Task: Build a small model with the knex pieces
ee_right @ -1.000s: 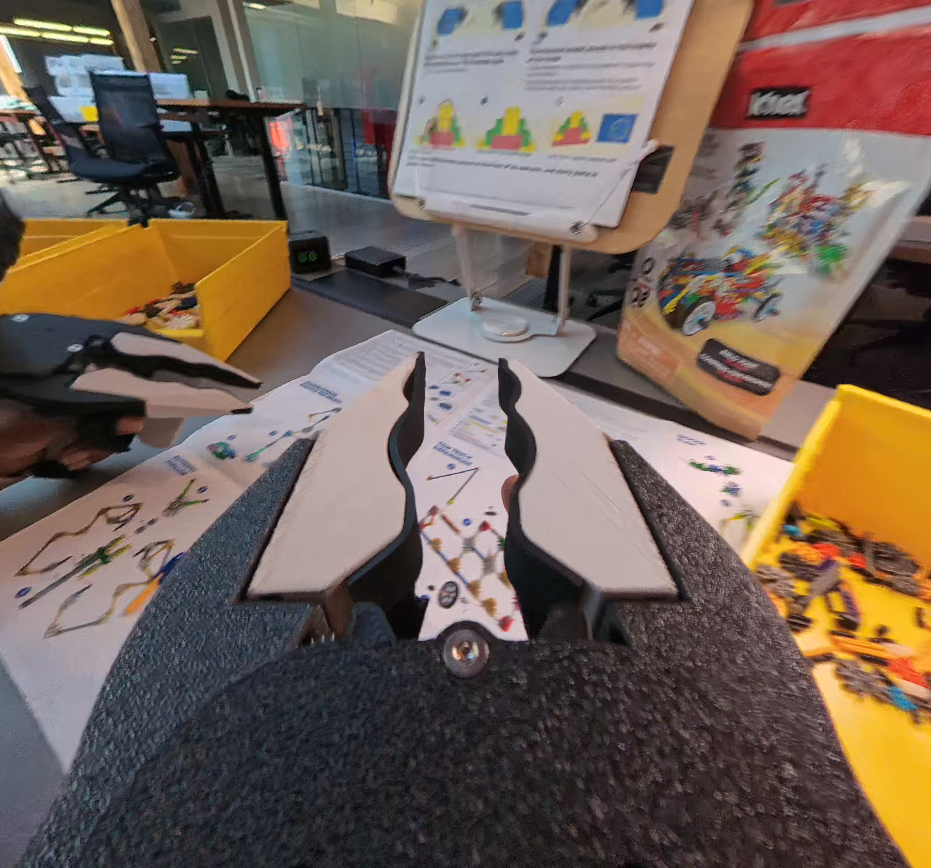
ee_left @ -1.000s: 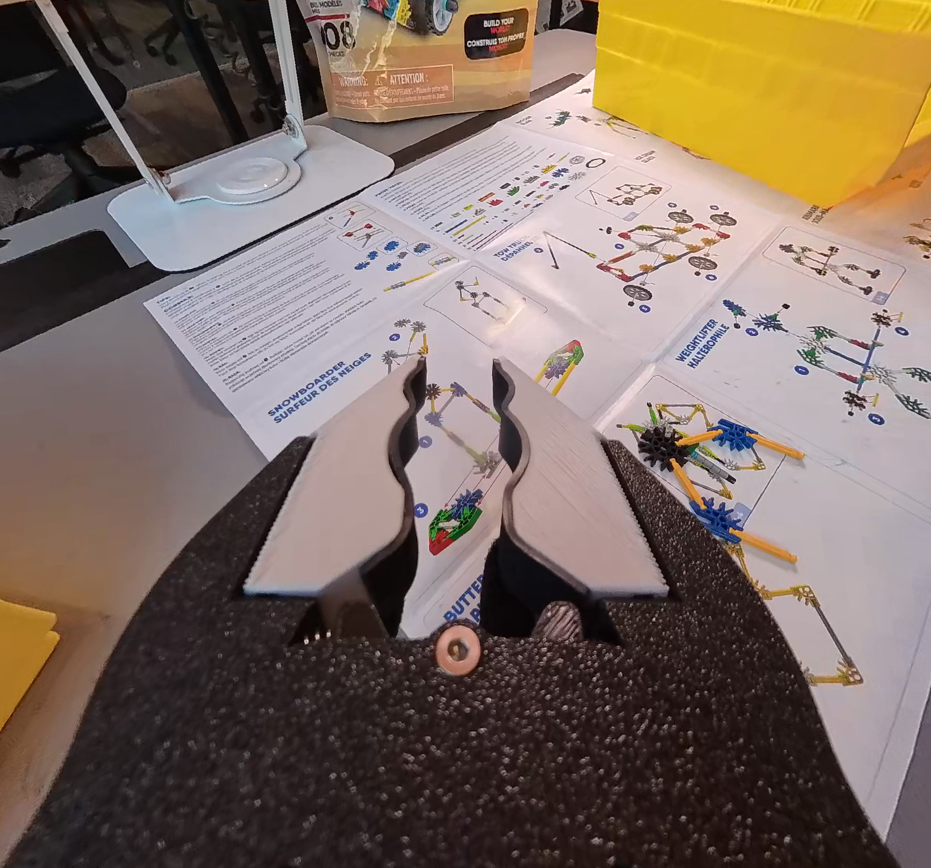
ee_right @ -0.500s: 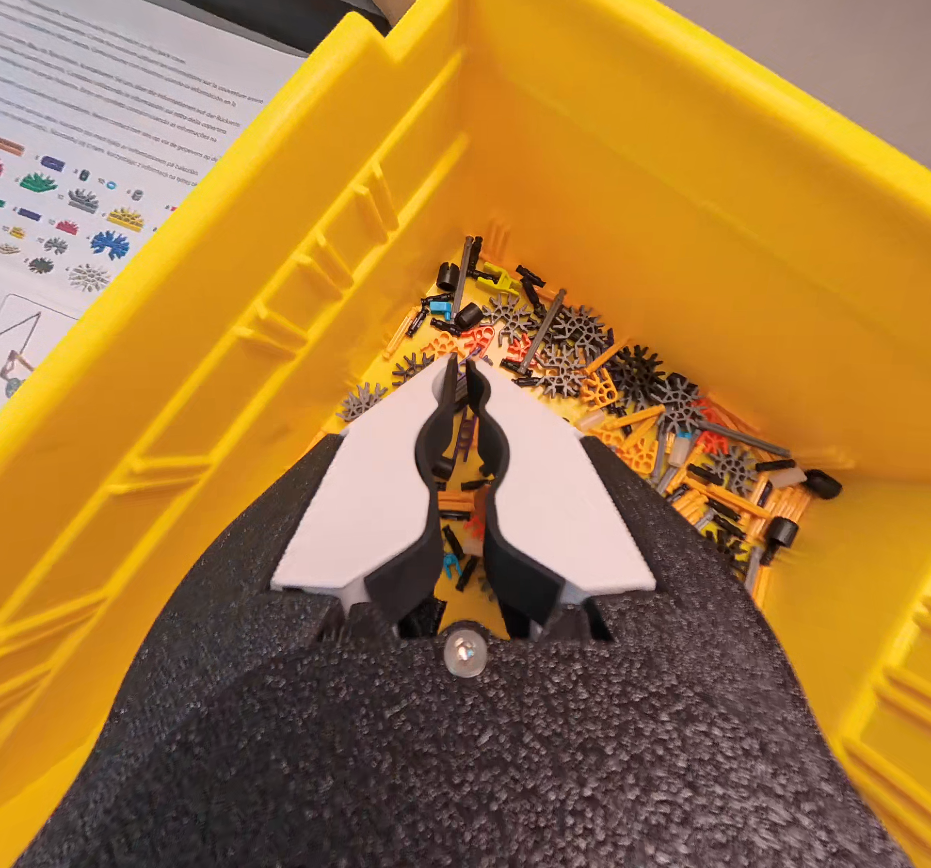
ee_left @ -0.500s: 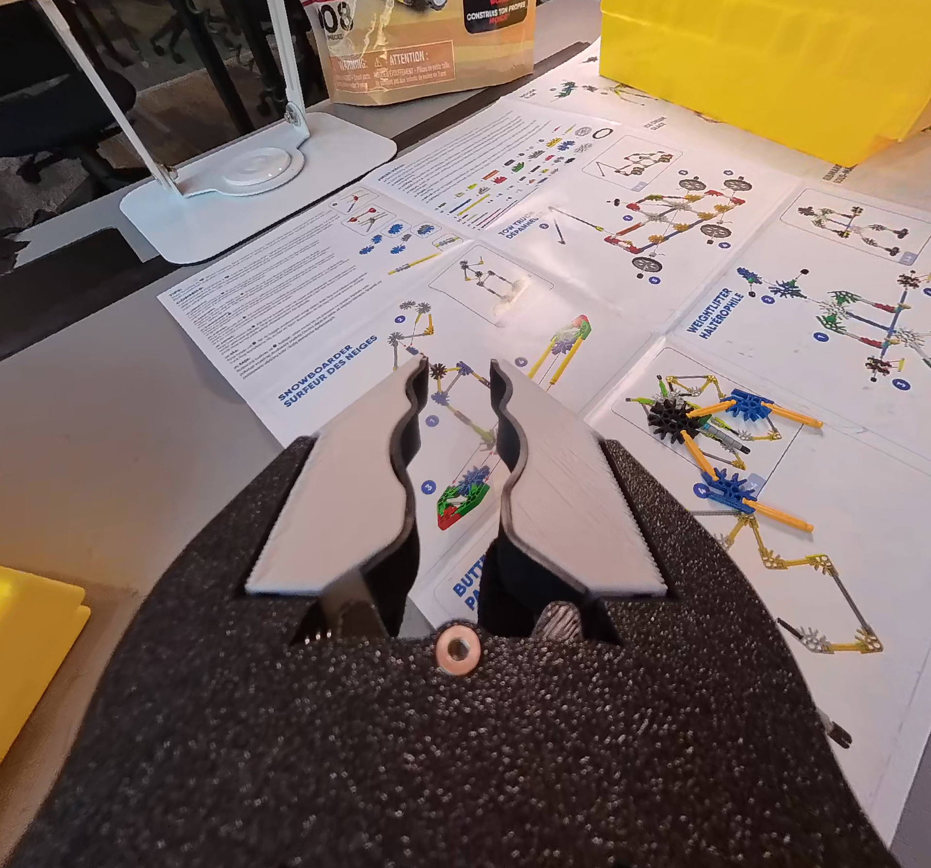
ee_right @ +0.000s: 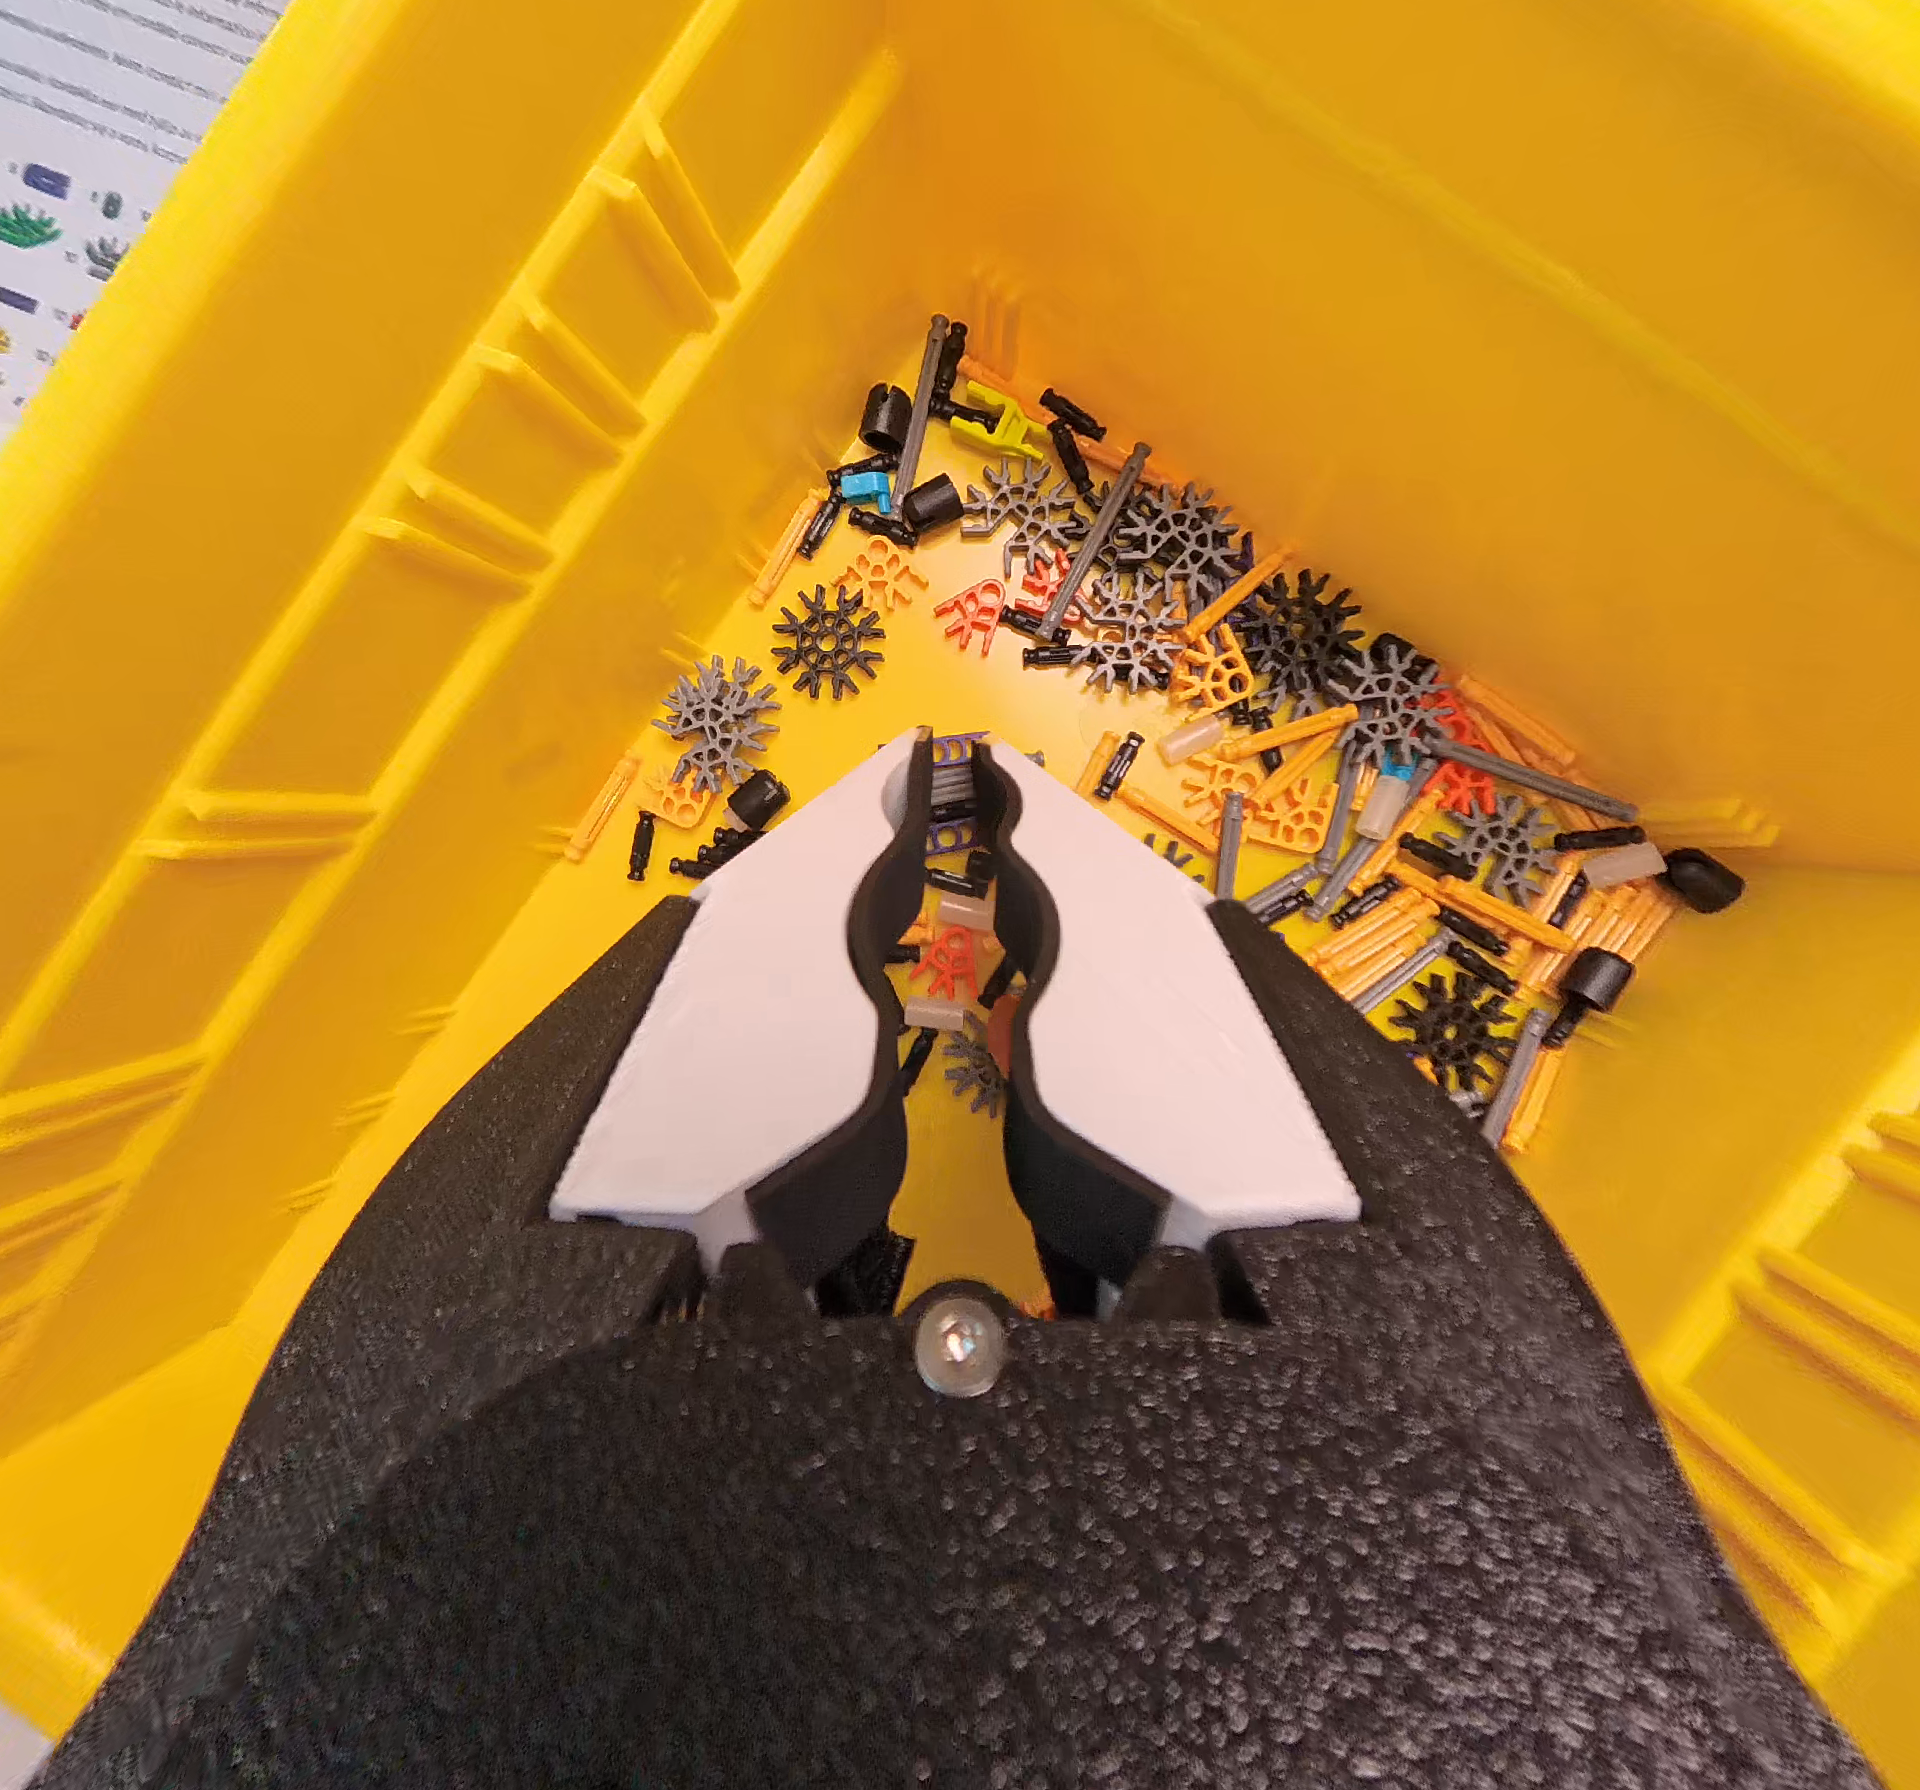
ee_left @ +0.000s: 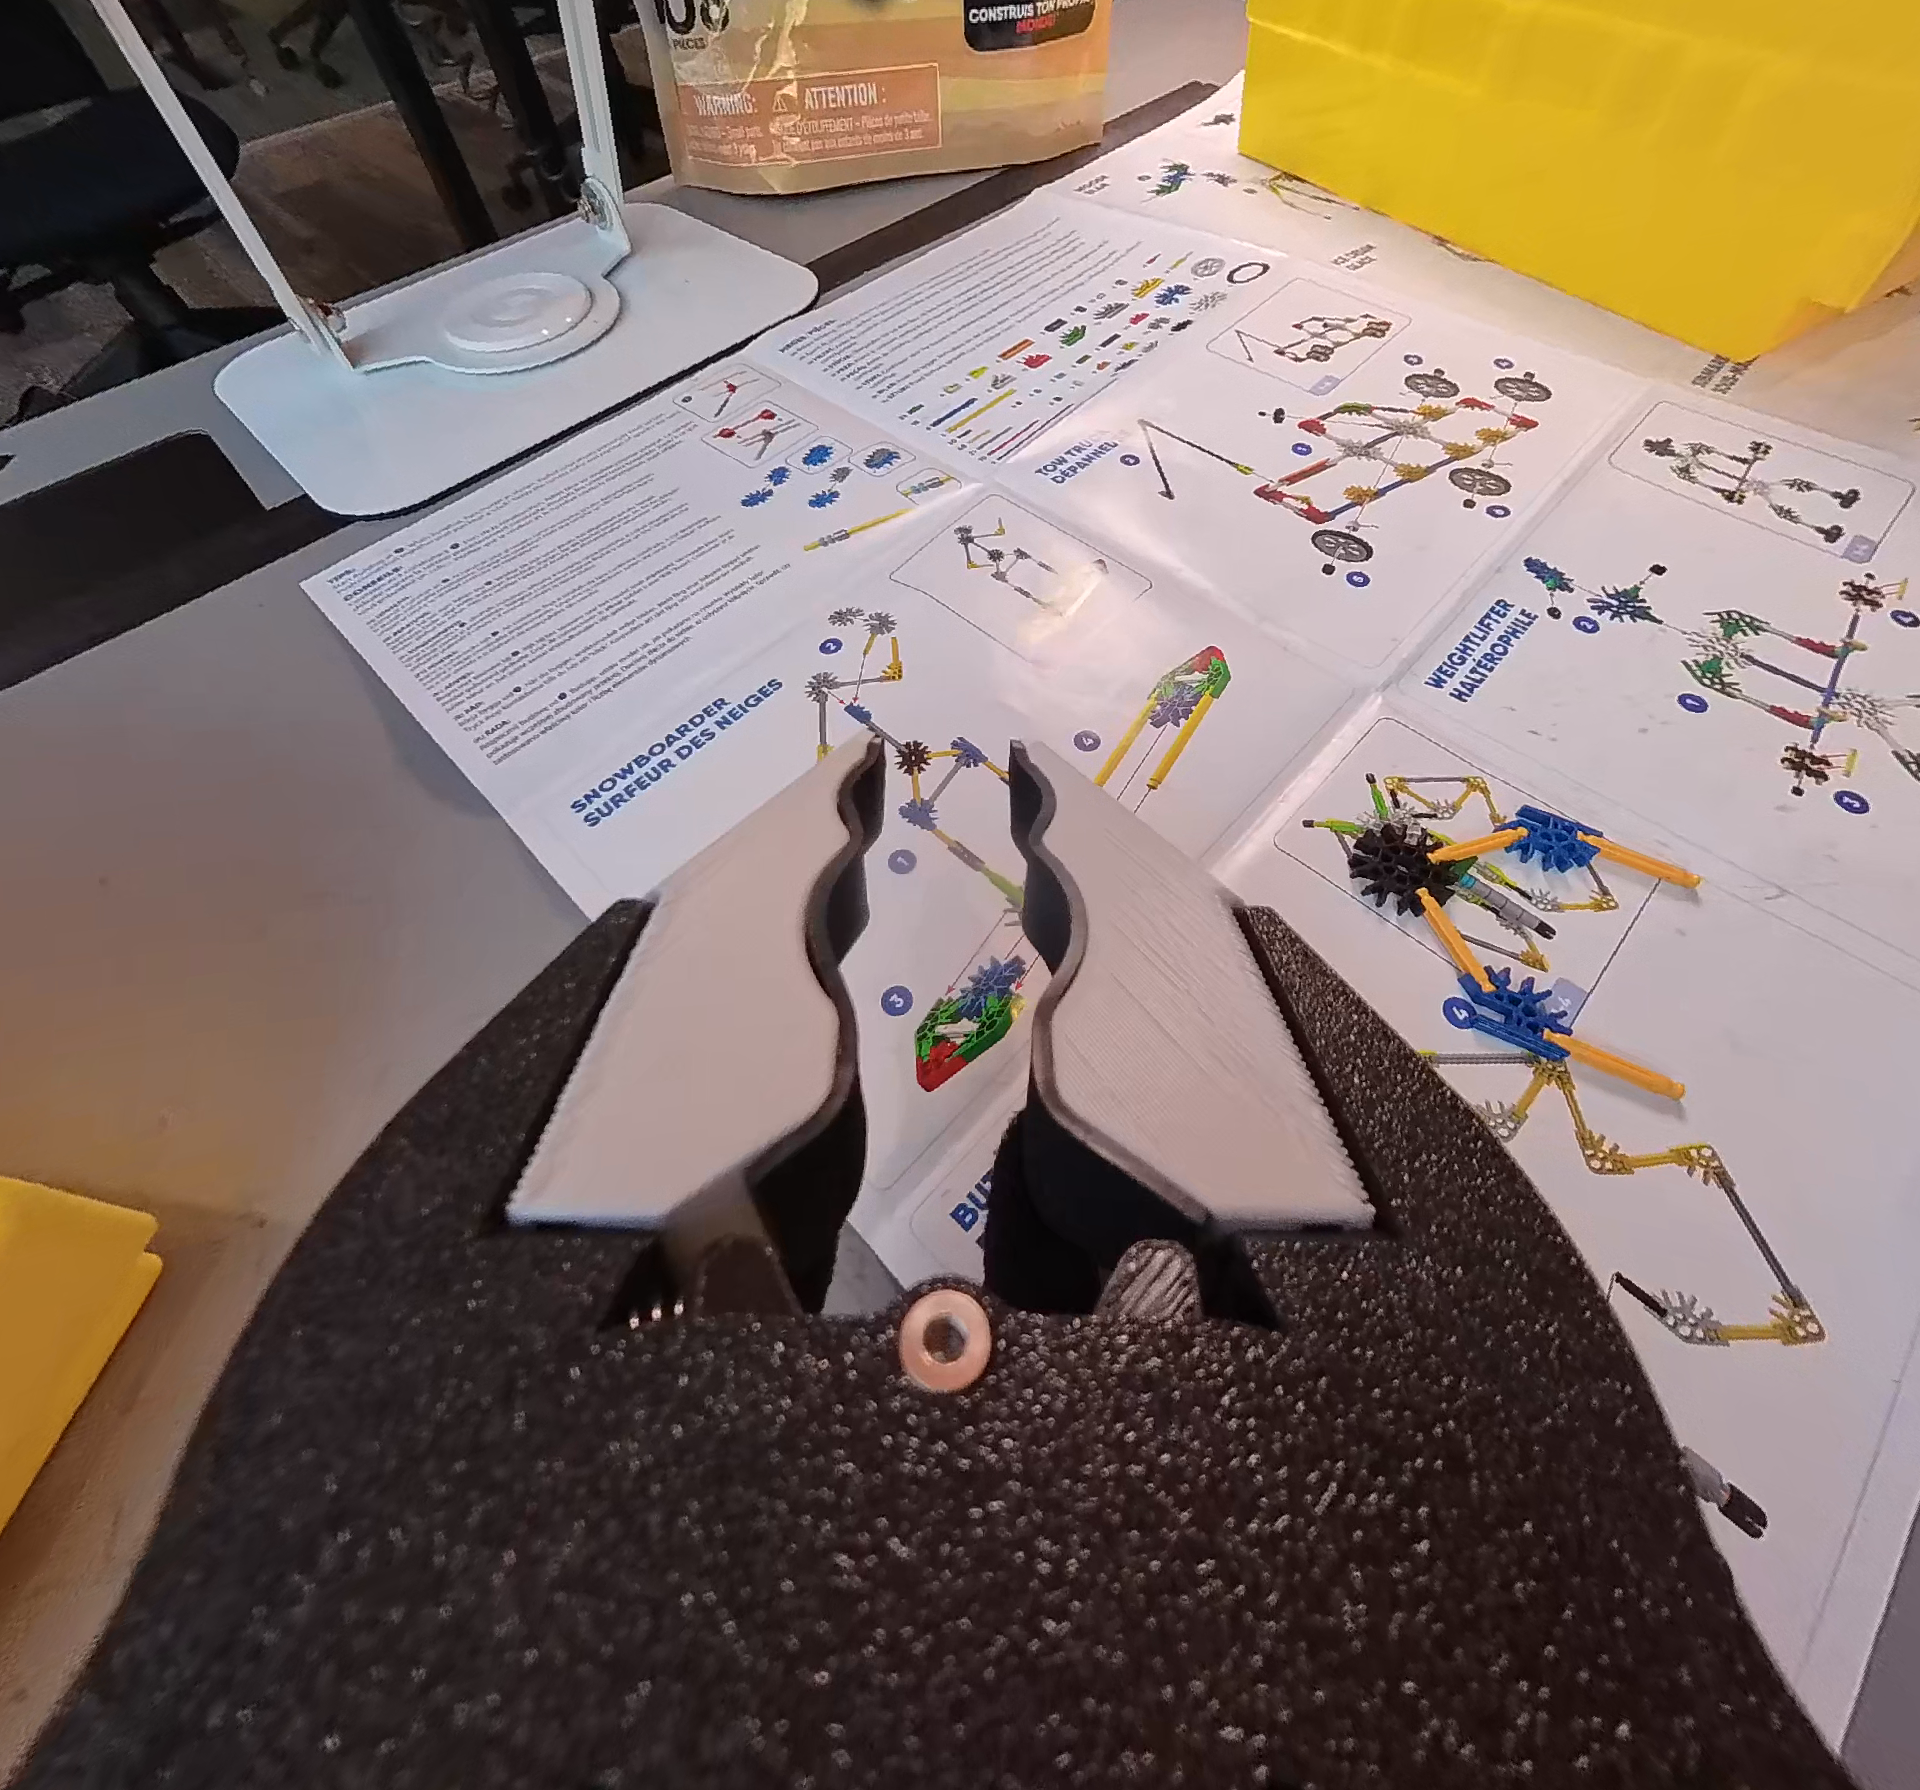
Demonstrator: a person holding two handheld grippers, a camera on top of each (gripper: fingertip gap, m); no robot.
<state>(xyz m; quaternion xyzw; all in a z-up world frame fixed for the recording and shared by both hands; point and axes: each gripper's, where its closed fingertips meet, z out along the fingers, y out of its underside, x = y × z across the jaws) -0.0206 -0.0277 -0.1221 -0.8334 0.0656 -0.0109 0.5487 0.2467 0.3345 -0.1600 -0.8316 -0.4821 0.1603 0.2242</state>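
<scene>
Deep inside the yellow bin (ee_right: 1351, 213), the right tool (ee_right: 952, 751) has pinched nearly closed on a small grey-and-purple piece (ee_right: 948, 776) among loose connectors. Over the instruction sheet (ee_left: 1195, 535) on the desk (ee_left: 208, 909), the left tool (ee_left: 945, 753) hovers narrowly parted, empty, beside a partly built black-and-blue model (ee_left: 1455, 878).

- The grey bench (ee_left: 208, 909) carries everything in the left wrist view.
- A large white instruction sheet (ee_left: 1195, 535) lies flat across it, from the centre out to 3 o'clock.
- A white stand base (ee_left: 499, 358) rests on the bench at 11 o'clock, just beside the sheet.
- A tan printed bag (ee_left: 883, 47) stands at 12 o'clock.
- A yellow bin (ee_left: 1558, 109) sits at 1 o'clock, overlapping the sheet's far edge.
- A small blue, black and yellow rod model (ee_left: 1475, 899) lies on the sheet at 3 o'clock.
- Another yellow bin's corner (ee_left: 62, 1325) shows at 8 o'clock.
</scene>
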